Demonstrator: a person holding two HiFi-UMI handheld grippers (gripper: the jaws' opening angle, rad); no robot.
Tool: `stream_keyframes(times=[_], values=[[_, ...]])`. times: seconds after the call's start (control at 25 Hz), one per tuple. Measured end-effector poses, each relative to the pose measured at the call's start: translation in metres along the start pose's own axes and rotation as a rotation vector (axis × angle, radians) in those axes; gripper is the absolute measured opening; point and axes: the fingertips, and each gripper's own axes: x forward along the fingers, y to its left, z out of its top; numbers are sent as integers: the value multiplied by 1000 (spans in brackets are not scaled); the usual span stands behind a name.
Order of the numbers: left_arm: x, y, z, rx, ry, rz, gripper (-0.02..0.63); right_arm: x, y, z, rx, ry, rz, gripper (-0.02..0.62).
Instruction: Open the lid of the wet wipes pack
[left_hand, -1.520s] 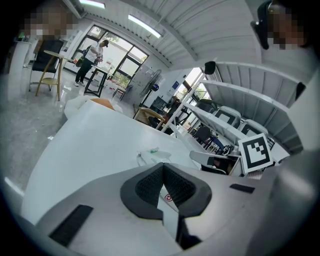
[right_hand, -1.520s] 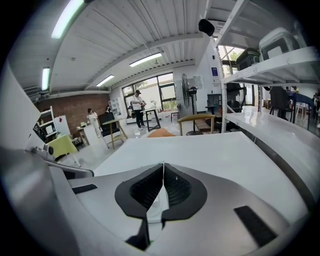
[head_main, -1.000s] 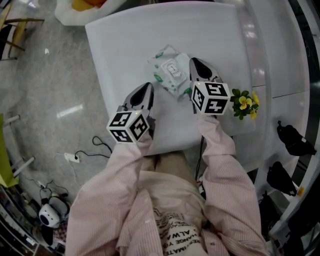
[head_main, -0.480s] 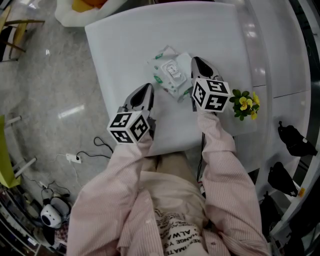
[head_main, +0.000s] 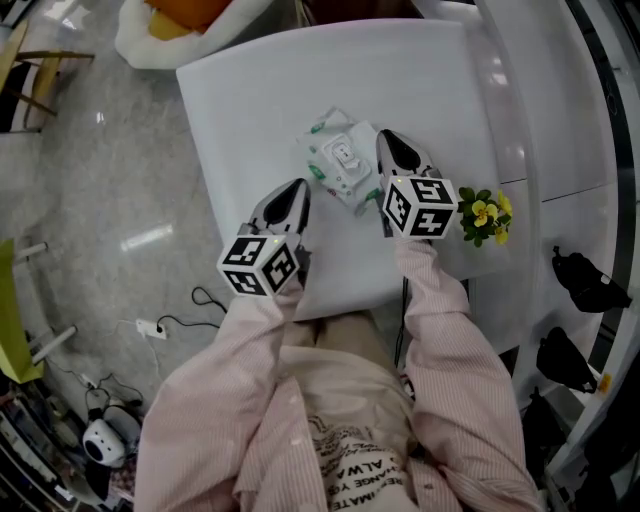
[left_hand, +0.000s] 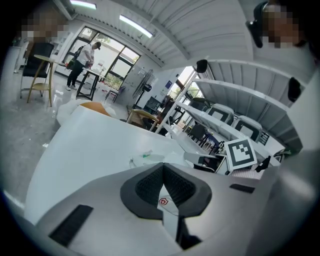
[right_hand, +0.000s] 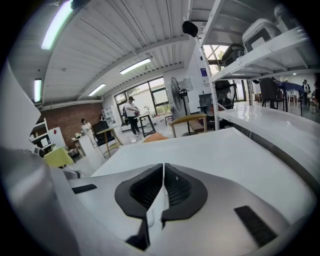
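Where right gripper (head_main: 388, 142) overlaps wet wipes pack (head_main: 340, 160), pack's edge hidden.

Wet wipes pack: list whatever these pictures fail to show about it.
- The lid: in the head view it is too small to tell latched from lifted, and the print is unreadable.
- Right edge of the wet wipes pack: in the head view it is covered by the right gripper; contact cannot be told.
- Left gripper view: only a sliver of the pack shows above the left gripper body.
- Right gripper view: the pack is out of frame.
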Motion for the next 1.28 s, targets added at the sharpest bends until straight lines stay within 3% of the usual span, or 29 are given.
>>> stream_keyframes(times=[0.2, 0.56, 0.96, 1.28], values=[[-12, -14, 15, 65, -26, -47, 0, -23, 10, 20, 34, -92, 33, 2], [-49, -38, 39, 177, -90, -99, 0, -70, 40, 41, 10, -145, 130, 0], [-102, -63, 72, 281, -199, -109, 0, -127, 79, 71, -65, -213, 206, 0], [-140, -69, 97, 324, -288, -96, 0, -161, 100, 95, -90, -294, 216, 0]])
